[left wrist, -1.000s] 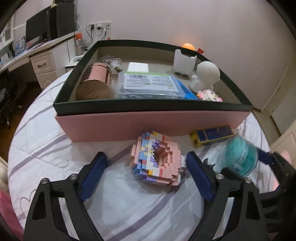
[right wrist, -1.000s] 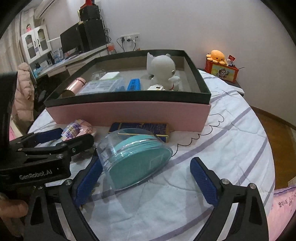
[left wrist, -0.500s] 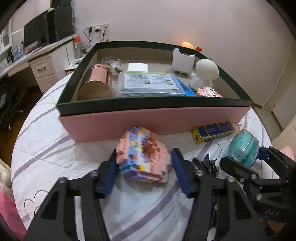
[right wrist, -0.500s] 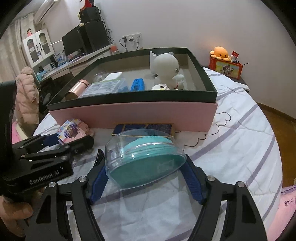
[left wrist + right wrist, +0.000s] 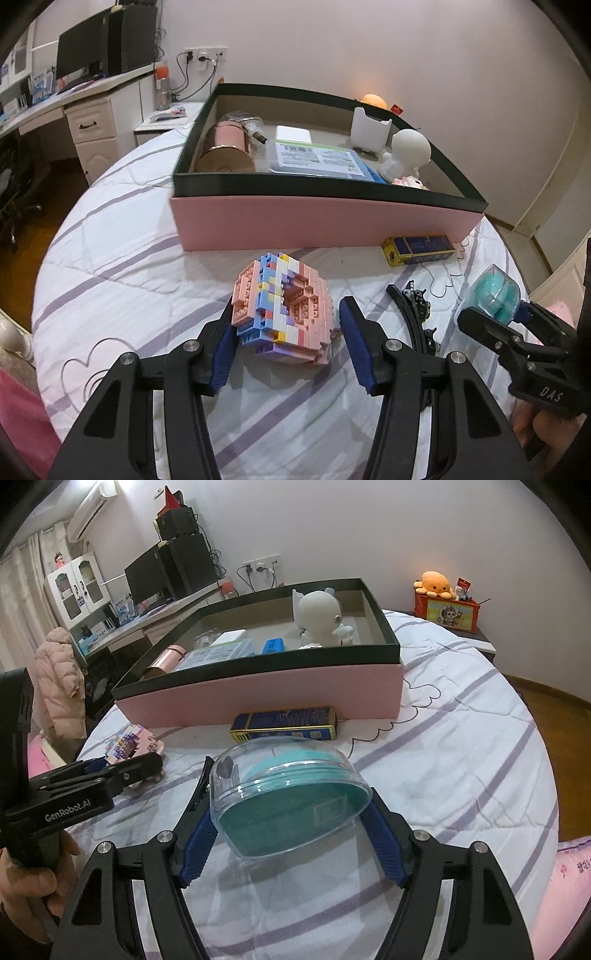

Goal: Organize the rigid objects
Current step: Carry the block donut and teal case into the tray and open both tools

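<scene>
My left gripper [image 5: 284,347] is shut on a pastel toy-brick block [image 5: 282,317] and holds it just above the quilt, in front of the pink box [image 5: 325,225]. My right gripper [image 5: 291,834] is shut on a clear round case with a teal disc inside [image 5: 288,797], lifted off the quilt. The case also shows in the left wrist view [image 5: 495,297]. The brick block shows at the left of the right wrist view [image 5: 133,744]. The pink box with a dark green rim [image 5: 258,698] holds a white figurine [image 5: 321,618] and several other items.
A blue and gold tin [image 5: 419,249] lies against the box front, also in the right wrist view [image 5: 284,723]. A black hair clip [image 5: 415,317] lies between the grippers. The bed has a white striped quilt [image 5: 461,738]. A desk with monitor [image 5: 88,55] stands at far left.
Both grippers closed on their objects: the left on the brick block, the right on the clear case. Both objects have risen slightly off the quilt and tilted.
</scene>
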Motion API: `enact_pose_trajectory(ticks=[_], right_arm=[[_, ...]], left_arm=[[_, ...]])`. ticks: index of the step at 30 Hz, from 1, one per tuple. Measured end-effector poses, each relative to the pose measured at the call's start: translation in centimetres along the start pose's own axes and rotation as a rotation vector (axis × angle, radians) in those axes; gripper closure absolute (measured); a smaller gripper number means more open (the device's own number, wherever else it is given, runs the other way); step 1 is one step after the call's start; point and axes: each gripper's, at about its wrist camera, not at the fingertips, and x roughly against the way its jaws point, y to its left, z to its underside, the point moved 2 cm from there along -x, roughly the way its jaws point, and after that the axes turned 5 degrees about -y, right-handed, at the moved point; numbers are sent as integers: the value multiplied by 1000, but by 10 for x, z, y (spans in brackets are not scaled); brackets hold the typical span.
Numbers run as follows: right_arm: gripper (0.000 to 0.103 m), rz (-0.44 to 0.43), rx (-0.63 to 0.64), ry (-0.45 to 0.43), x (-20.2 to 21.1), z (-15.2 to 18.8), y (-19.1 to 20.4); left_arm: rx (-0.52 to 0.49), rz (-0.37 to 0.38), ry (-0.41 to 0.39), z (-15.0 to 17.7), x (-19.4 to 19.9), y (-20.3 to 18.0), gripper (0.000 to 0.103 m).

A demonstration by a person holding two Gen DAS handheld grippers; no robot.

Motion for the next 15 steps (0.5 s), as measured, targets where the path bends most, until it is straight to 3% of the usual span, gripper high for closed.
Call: enact_pose_trajectory(ticks=[15], right_arm=[[28, -43, 48, -75, 31, -30, 26]], left_arm=[[-37, -14, -134, -25, 55, -1, 49]])
